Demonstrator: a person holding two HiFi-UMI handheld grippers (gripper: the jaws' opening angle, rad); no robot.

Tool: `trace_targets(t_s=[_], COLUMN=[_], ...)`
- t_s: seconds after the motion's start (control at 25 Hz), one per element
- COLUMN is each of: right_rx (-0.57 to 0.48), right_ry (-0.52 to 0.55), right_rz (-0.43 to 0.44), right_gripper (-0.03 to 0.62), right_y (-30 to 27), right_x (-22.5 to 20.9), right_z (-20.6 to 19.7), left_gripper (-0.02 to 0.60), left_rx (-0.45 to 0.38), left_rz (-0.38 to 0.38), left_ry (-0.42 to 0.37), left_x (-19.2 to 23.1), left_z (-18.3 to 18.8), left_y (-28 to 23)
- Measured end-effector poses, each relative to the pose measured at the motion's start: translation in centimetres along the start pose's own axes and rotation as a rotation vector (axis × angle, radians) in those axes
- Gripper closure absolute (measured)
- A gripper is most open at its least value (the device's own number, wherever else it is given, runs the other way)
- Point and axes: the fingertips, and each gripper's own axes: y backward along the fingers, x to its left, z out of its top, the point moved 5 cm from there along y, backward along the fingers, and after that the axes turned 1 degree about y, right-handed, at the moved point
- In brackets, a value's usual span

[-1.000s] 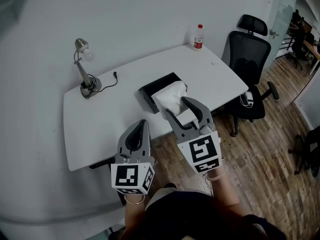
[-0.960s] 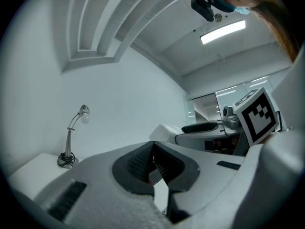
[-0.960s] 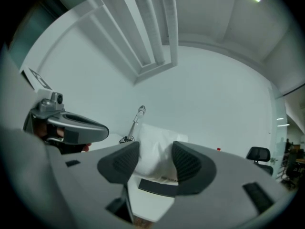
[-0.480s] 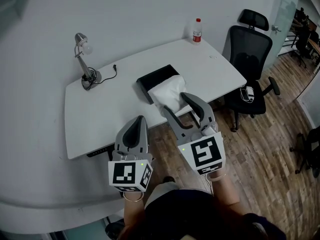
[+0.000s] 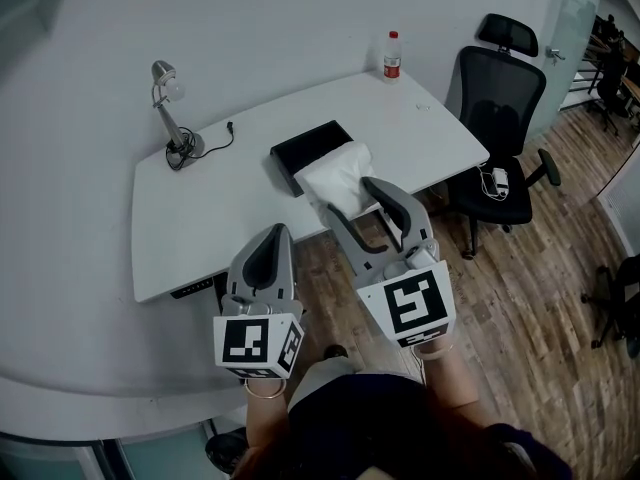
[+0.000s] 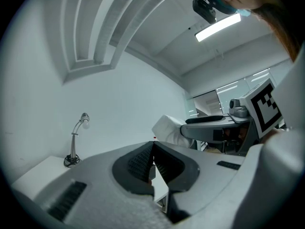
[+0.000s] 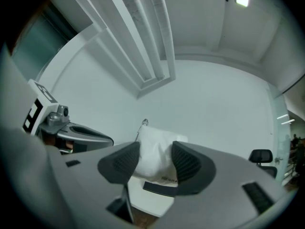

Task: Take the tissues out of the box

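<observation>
Tissues (image 5: 340, 166) drawn back, right gripper (image 5: 351, 200) clamping (jaws wide).

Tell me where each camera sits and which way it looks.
Head view: on the person's head, looking steeply down at the table; shows forearms, left gripper and right gripper.
Left gripper view: rides the left gripper, looking along its closed jaws toward the lamp.
Right gripper view: rides the right gripper, looking along jaws clamping the tissue pack.
Shared: all three show the tissue pack; each gripper view shows the other gripper.
</observation>
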Motion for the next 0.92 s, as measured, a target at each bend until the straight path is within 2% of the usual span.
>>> trace_targets(t_s=[0.92], right_rx=[-0.041], right_ry=[-0.019], right_rz=[0.010], right_gripper=[0.370], right_y=[2.0], right_x=[-1.8], right_z=[-0.1], left_gripper=[0.557], left_rx=[-0.004], left_rz=[0.034], left_ry=[-0.028], left_x=[-2.3], left_z=[0.8], left_y=[0.3])
